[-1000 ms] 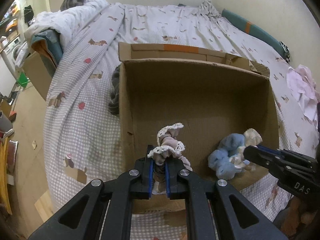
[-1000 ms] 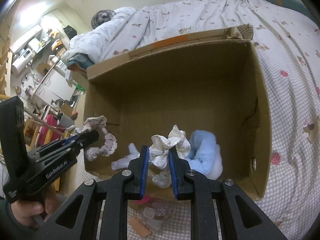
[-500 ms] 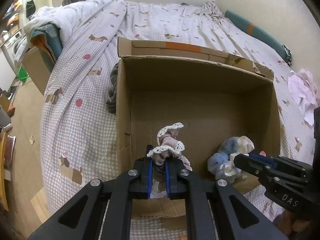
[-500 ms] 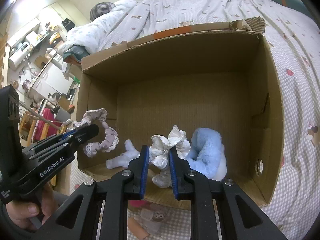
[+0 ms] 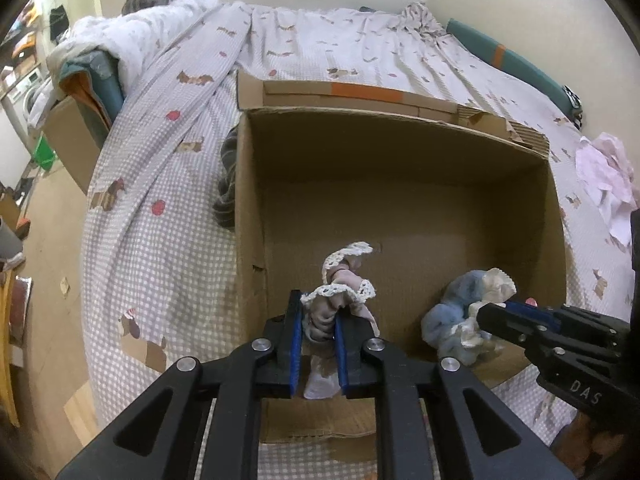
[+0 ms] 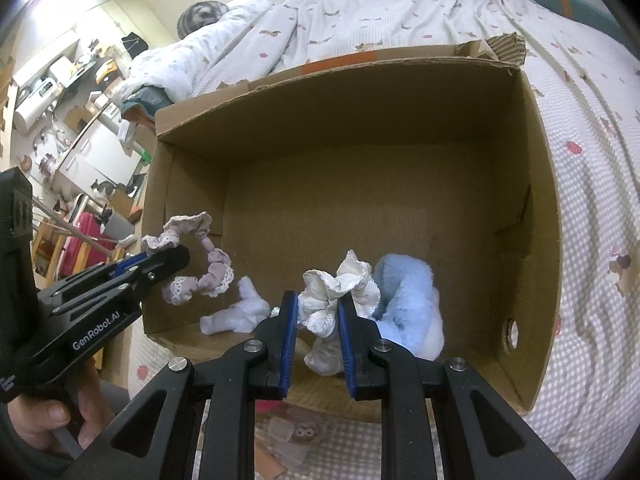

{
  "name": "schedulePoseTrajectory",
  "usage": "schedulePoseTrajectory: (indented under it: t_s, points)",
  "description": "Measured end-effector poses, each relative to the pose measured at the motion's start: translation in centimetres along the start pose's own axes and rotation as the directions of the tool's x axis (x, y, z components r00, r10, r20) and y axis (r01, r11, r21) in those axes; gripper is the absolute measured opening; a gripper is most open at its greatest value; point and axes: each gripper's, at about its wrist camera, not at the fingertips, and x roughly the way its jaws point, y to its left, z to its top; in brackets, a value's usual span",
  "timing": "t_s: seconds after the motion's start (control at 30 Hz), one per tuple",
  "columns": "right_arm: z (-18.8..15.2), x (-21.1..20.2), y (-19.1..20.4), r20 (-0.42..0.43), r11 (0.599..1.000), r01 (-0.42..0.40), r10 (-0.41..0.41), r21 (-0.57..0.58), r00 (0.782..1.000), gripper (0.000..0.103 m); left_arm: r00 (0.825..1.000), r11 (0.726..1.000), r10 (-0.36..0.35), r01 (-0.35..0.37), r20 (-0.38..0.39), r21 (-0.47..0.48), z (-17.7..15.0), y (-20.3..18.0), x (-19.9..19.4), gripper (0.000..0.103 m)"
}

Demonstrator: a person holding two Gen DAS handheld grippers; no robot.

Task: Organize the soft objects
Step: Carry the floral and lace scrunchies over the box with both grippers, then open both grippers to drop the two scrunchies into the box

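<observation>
- Checked bedding (image 5: 160, 264) printed with small animals covers the bed, and an open cardboard box (image 5: 400, 184) sits on it in front of me, its flaps folded out at the far side.
- My left gripper (image 5: 318, 320) hangs over the near left part of the box; its jaws have just been opening a little, yet the blue pads are still pressed against the pink lace-trimmed scrunchie (image 5: 340, 300) between them.
- From the right wrist view that same scrunchie (image 6: 200, 276) loops out of the left gripper (image 6: 176, 260) just inside the box's left wall, clear of the floor of the box.
- My right gripper (image 6: 318, 316) has its jaws closed on a cream ruffled scrunchie (image 6: 340, 292), which bunches up above the pads and hangs below them.
- Just beside the cream scrunchie, to its right, a fluffy light-blue soft item (image 6: 408, 300) lies on the box floor near the front wall; whether the two touch I cannot tell.
- A small white soft piece (image 6: 240, 312) lies on the box floor at the near left, below the pink scrunchie.
- A hand (image 6: 52, 424) grips the handle of the left gripper at the lower left edge.
- On the bed to the right of the box lies a crumpled pale pink cloth (image 5: 608, 184).
</observation>
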Motion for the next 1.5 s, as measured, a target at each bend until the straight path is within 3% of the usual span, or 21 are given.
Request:
schedulePoseTrajectory:
  t_s: [0.33,0.37,0.43,0.47,0.5,0.57,0.6,0.7,1.5]
  points:
    - [-0.3,-0.7,-0.5,0.027,1.000,0.000,-0.001,0.011,1.000,0.022,1.000,1.000,-0.002,0.002,0.021,0.007,0.1,-0.2,-0.6,0.014]
    - [-0.3,-0.8,-0.6,0.031,1.000,-0.002,0.002,0.015,1.000,0.022,1.000,1.000,-0.002,0.001,0.029,0.007,0.1,-0.2,-0.7,0.018]
    - [-0.3,-1.0,-0.7,0.041,1.000,-0.012,0.011,0.021,0.999,0.022,0.999,1.000,-0.003,0.002,0.038,0.008,0.2,-0.2,-0.9,0.040]
    - [-0.2,-1.1,-0.8,0.047,1.000,-0.012,0.011,0.023,0.999,0.026,0.999,1.000,-0.004,0.004,0.041,0.005,0.2,-0.2,-0.9,0.062]
    - [-0.2,-1.3,-0.9,0.054,1.000,-0.009,0.008,0.025,0.999,0.029,0.998,0.999,-0.038,0.038,0.042,0.000,0.2,-0.3,-1.0,0.072]
    - [-0.2,-1.7,-1.1,0.069,0.999,-0.007,0.004,0.038,0.998,0.062,0.998,0.999,-0.055,0.055,0.041,0.003,0.2,-0.6,-1.3,0.079]
    - [-0.2,-2.0,-1.3,0.083,0.999,0.000,-0.004,0.050,0.997,0.084,0.998,0.998,-0.053,0.052,0.046,0.017,0.2,-1.0,-1.5,0.086]
    - [0.0,-3.0,-1.8,0.134,0.997,0.015,-0.025,0.075,0.991,0.088,0.998,0.999,-0.024,0.020,0.066,0.049,0.1,-1.7,-1.9,0.090]
    - [-1.4,-5.5,-2.2,0.161,0.992,0.008,-0.029,0.129,0.986,0.088,0.991,0.997,0.068,-0.062,0.118,-0.048,-0.9,1.1,-6.1,0.090]
